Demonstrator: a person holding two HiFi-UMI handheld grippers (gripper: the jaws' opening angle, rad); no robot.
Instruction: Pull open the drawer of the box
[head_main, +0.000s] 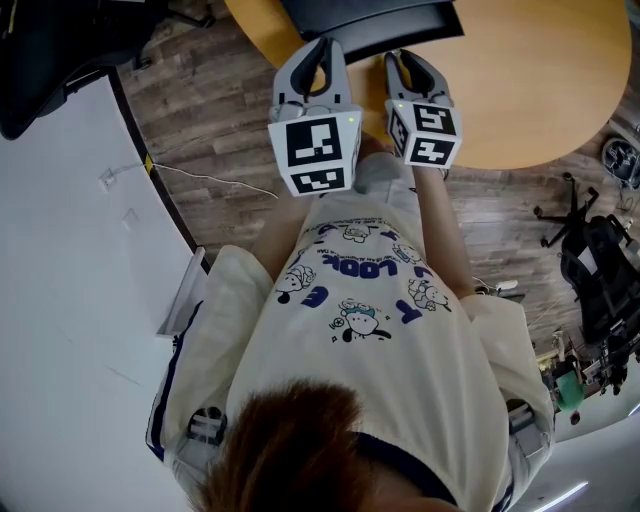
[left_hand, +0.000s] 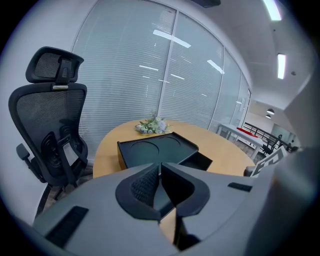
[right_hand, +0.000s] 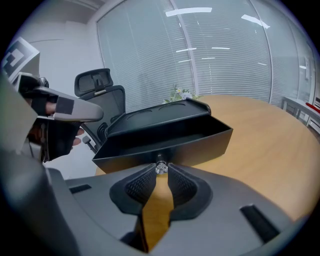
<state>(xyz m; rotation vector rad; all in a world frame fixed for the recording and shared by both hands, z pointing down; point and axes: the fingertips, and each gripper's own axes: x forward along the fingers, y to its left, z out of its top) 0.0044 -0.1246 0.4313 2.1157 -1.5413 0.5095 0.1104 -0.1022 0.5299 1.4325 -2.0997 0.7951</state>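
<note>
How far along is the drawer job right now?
Mostly done: the drawer stands well out of the black box. In hand: the right gripper is clamped on the drawer's small knob. Still to do: perhaps a little more pull, then letting go. The left gripper is shut, holding nothing.

1. I take this for an office meeting room: a round wooden table fills the middle of the left gripper view.
2. A black mesh swivel chair with a headrest stands at that view's left. I see another wheeled chair at the head view's right edge.
3. Behind the table runs a glass wall with closed blinds.
4. Long ceiling lights sit at the upper right, with white desks below them at far right.
5. The head view's upper left shows wood-plank floor, and a small bunch of flowers dresses the table.
</note>
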